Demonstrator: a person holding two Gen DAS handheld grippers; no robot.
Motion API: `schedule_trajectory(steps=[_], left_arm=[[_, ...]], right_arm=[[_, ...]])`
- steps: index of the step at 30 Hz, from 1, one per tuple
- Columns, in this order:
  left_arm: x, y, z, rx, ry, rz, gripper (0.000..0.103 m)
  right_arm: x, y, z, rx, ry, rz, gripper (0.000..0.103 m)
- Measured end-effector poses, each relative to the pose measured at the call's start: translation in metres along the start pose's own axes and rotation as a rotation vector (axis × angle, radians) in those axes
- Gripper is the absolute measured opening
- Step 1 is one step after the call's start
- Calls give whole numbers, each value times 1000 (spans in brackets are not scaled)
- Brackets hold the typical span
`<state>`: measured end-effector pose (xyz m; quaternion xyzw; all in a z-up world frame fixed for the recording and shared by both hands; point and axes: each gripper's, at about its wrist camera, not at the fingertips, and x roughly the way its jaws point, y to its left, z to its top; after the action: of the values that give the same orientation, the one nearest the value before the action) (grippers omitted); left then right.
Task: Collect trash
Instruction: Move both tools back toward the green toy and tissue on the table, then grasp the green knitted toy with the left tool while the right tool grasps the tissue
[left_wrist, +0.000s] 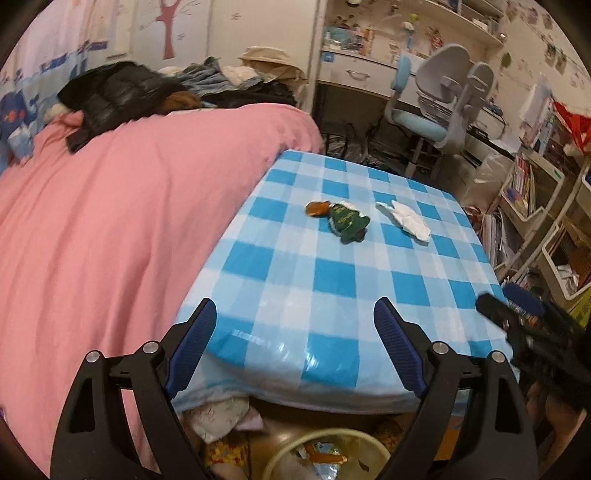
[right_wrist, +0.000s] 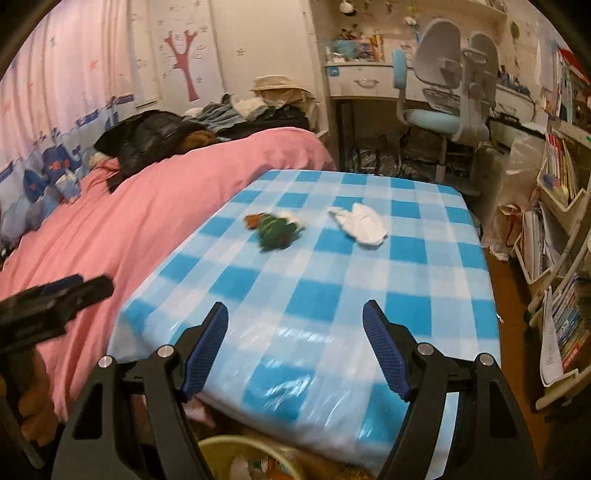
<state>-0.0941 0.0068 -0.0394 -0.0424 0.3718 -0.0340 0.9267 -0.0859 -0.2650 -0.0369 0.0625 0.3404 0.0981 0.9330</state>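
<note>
A green wrapper (left_wrist: 348, 222) with an orange scrap (left_wrist: 317, 208) beside it lies on the blue checked table (left_wrist: 332, 295). A crumpled white tissue (left_wrist: 408, 218) lies to its right. They also show in the right wrist view: the green wrapper (right_wrist: 275, 232) and the white tissue (right_wrist: 364, 223). My left gripper (left_wrist: 295, 314) is open and empty above the table's near edge. My right gripper (right_wrist: 295, 314) is open and empty there too. A yellow bin (left_wrist: 325, 454) with trash stands below, and also shows in the right wrist view (right_wrist: 243, 459).
A bed with a pink cover (left_wrist: 129, 221) and piled clothes (left_wrist: 125, 92) borders the table's left side. A desk chair (left_wrist: 436, 107) and desk stand behind. Shelves with books (right_wrist: 554, 240) line the right.
</note>
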Motion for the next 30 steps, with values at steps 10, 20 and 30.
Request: schedule_trajectory(steps=[10, 20, 30], left_arm=[[71, -32, 43, 44, 42, -89, 84], [167, -58, 79, 38, 128, -84, 83], [234, -67, 94, 43, 200, -44, 83]], right_arm=[[48, -33, 34, 58, 16, -26, 72], [107, -54, 59, 85, 61, -29, 72], [157, -76, 77, 94, 122, -42, 70]])
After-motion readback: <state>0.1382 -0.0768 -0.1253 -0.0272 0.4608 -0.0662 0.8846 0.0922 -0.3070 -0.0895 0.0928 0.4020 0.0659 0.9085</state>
